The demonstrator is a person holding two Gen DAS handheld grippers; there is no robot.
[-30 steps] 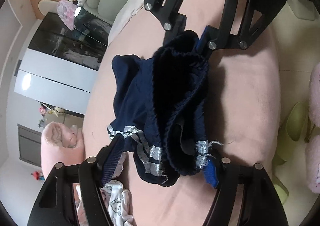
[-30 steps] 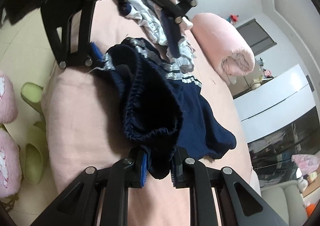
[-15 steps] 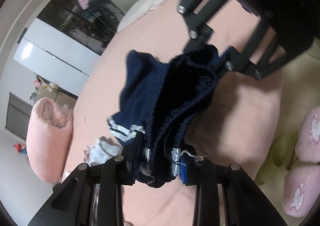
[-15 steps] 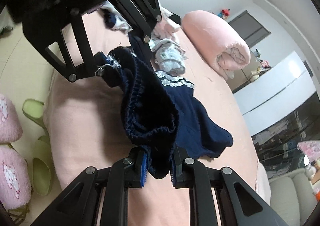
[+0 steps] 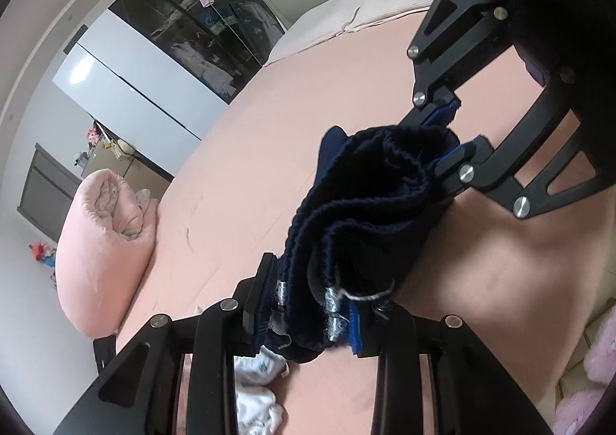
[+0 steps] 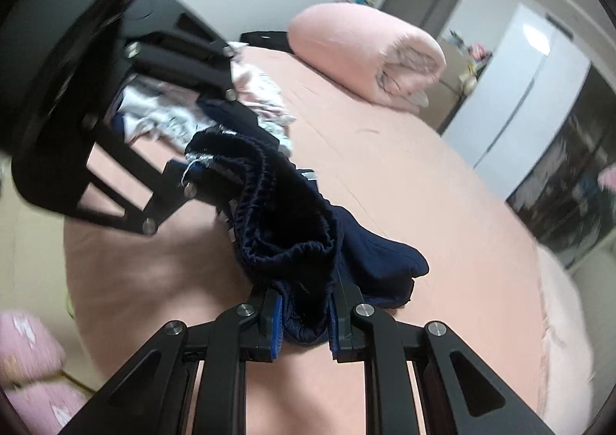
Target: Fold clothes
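Mid-fold, by the look of it: navy shorts (image 5: 369,211) bunched and lifted clear of the pink bed (image 5: 246,150), strung between the two tools. Left tool (image 5: 308,304) pinching the end with the silver-striped trim, fabric crammed between blue pads (image 5: 353,323); right tool (image 6: 304,313) clamped on the gathered elastic waistband, navy cloth filling the gap between its pads. Each tool visible in the other's view, facing one another across the garment, close together, so the cloth sags in thick ridges between them rather than hanging flat. A loose lobe of the shorts (image 6: 389,261) drooping toward the mattress on the far side; contact with the sheet hard to confirm. Next move, judged from this: either bringing the ends together and laying the doubled cloth down, or pulling the tools apart to draw out the slack before lowering, with both grips kept firm so neither end slips. Risk of a lumpy fold if lowered as bunched as now. Left tool angled in low from the near edge of the bed, right tool coming from the opposite side, tilted similarly. Rolled pink quilt (image 5: 104,242) lying well apart at the bed's far end, a heap of white patterned clothes (image 6: 169,119) behind the left tool, fluffy pink slippers (image 6: 30,369) on the floor beside the bed.
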